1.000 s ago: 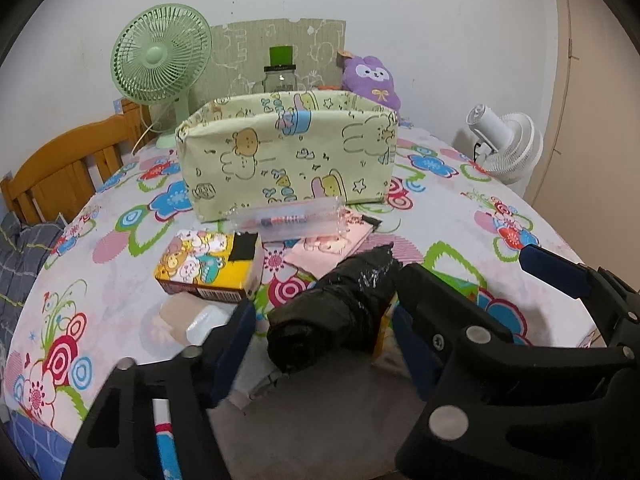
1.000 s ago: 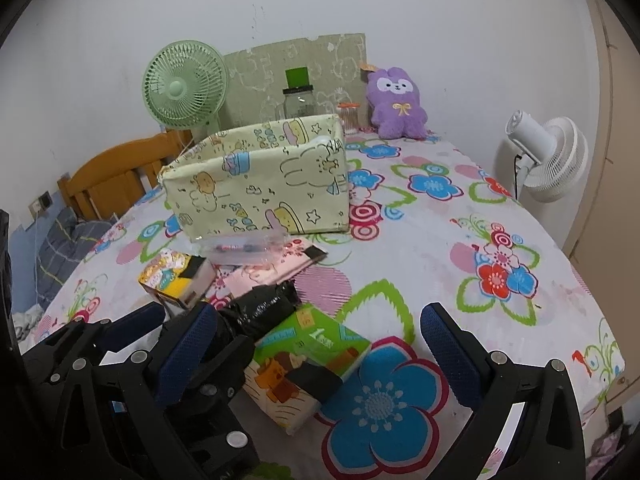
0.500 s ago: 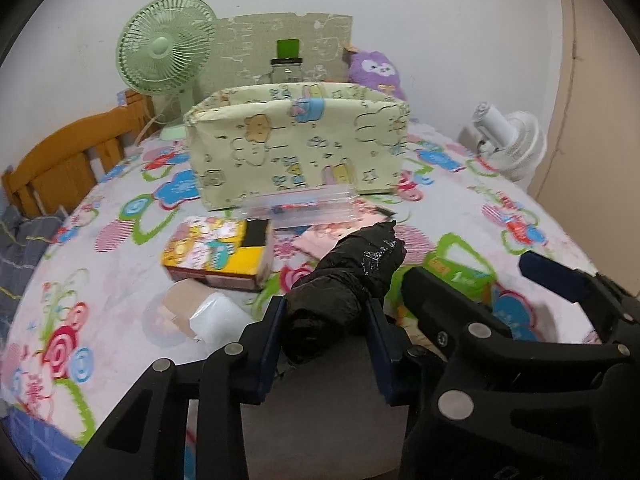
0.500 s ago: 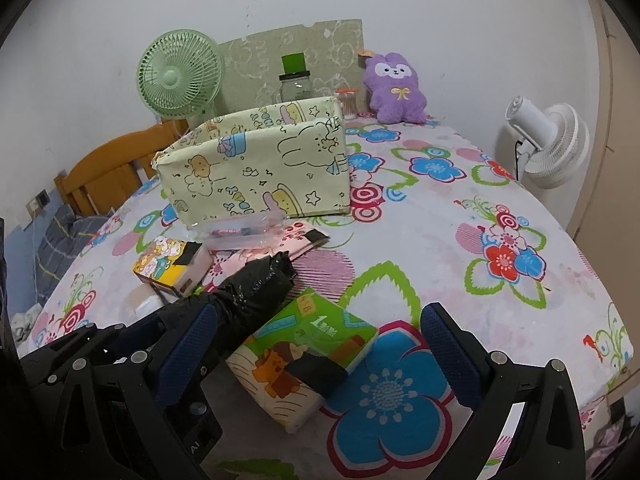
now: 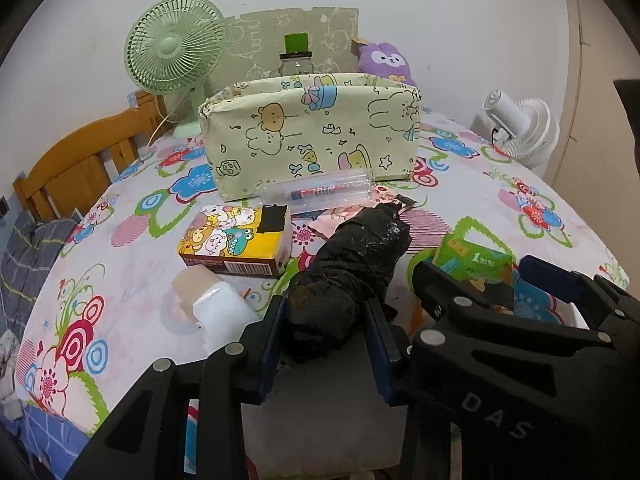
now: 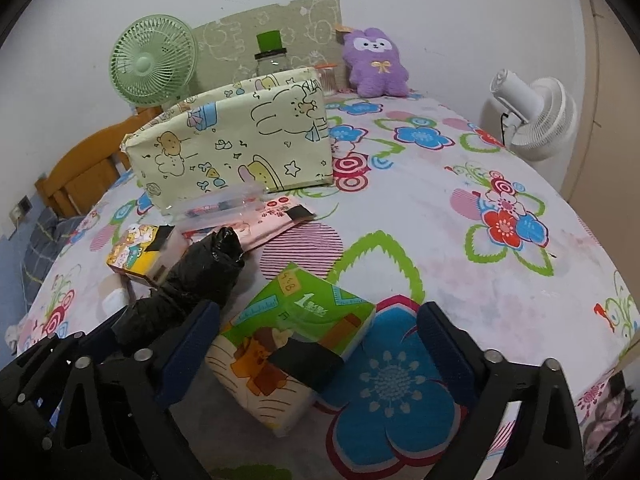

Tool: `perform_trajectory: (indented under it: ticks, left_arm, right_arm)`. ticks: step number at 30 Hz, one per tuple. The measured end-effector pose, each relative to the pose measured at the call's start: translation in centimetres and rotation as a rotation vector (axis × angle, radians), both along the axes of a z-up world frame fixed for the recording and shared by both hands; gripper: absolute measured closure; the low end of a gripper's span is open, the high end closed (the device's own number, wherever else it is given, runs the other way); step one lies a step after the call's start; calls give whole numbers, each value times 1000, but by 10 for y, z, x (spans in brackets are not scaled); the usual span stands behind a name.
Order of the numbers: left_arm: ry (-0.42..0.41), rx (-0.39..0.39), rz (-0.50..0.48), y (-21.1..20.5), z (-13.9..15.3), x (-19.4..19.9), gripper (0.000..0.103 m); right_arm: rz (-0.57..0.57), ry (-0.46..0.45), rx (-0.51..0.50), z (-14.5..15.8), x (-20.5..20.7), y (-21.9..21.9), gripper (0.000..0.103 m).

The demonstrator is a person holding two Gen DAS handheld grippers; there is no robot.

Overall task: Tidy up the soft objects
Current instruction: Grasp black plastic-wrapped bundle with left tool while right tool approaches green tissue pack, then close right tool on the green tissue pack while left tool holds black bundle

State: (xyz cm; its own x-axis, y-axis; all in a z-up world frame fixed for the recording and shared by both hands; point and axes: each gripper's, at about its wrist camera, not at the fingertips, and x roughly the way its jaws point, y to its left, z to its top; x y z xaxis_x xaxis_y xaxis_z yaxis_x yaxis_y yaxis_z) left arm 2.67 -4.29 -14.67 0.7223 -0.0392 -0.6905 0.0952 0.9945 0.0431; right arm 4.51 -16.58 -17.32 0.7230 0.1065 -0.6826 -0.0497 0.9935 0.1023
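Pick-up step: your left gripper (image 5: 326,334) clamps the black roll (image 5: 352,276), while your right gripper (image 6: 320,344) jaws, closing, straddle the green tissue pack (image 6: 296,320) w/o touching. Next: lift both toward the fabric bin (image 5: 308,140) at 12 o'clock.

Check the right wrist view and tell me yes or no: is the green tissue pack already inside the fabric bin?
No. The green tissue pack lies on the floral tablecloth, well in front of the fabric bin.

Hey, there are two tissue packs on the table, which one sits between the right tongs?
The green tissue pack, printed with a bear, lies between the right tongs, which are closing. The yellow cartoon-animal pack lies farther back on the left, beyond the black bundle.
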Motion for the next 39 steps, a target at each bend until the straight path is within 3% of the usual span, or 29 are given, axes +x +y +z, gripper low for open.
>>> perform_trajectory:
  ticks: [8, 17, 39]
  left_arm:
    - [5, 14, 2, -5, -1, 5, 64]
    - [1, 18, 5, -11, 2, 12, 65]
    - [-38, -30, 8, -8, 32, 16, 66]
  right_arm:
    - [41, 10, 10, 0, 5, 8, 42]
    - [21, -1, 17, 3, 9, 2, 59]
    - [34, -65, 23, 37, 12, 3, 69]
